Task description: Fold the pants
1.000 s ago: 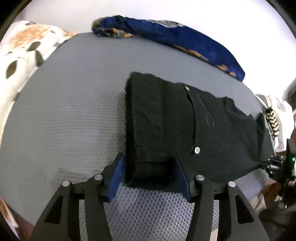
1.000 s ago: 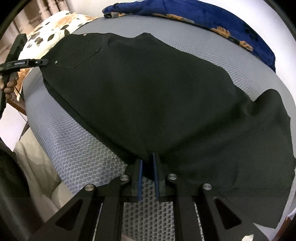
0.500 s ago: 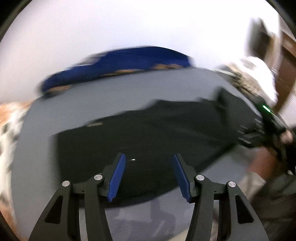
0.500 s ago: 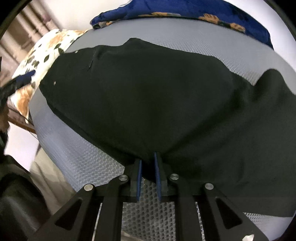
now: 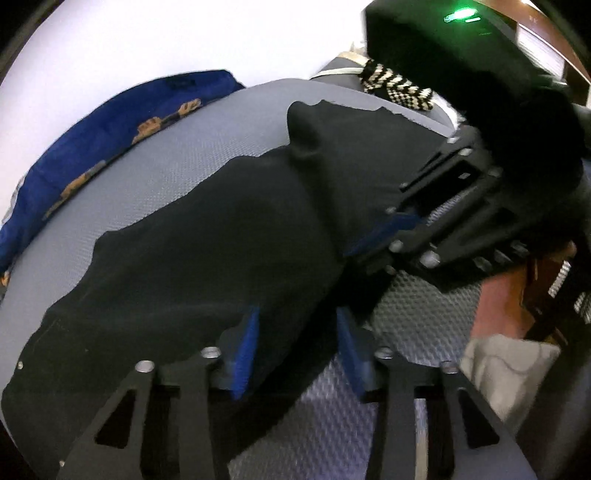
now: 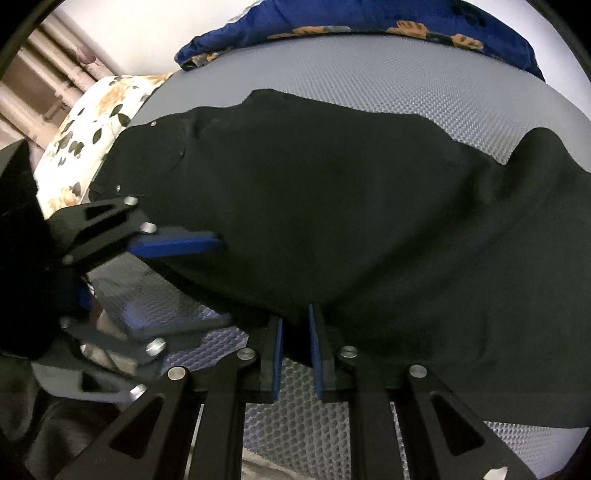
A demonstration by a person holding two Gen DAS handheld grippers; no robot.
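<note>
Your black pants lie spread across the grey mesh mattress, reaching from the end by the floral pillow toward the opposite end, with their long lower edge running along the near edge of the mattress. The waist end, with its rivets and pocket seam, points toward the floral pillow. A blue patterned blanket is bunched along the far edge of the mattress, apart from the pants.

Your right gripper stands at the near edge of the mattress. Its blue pads are pressed close together, pinching the lower edge of the pants; black fabric fills the narrow slot between them.

Your left gripper has come in just beside the right one at the same near edge. Its jaws have just been closing, and a fold of the pants edge lies between the blue pads. A gap is visible between the fabric and the pad on the right in the left wrist view, so the pads straddle the cloth and do not press on it. In the right wrist view, one blue pad of the left gripper lies on top of the fabric, and the other sits below it over bare mattress.

A black-and-white checkered cloth lies past the far end of the mattress.
</note>
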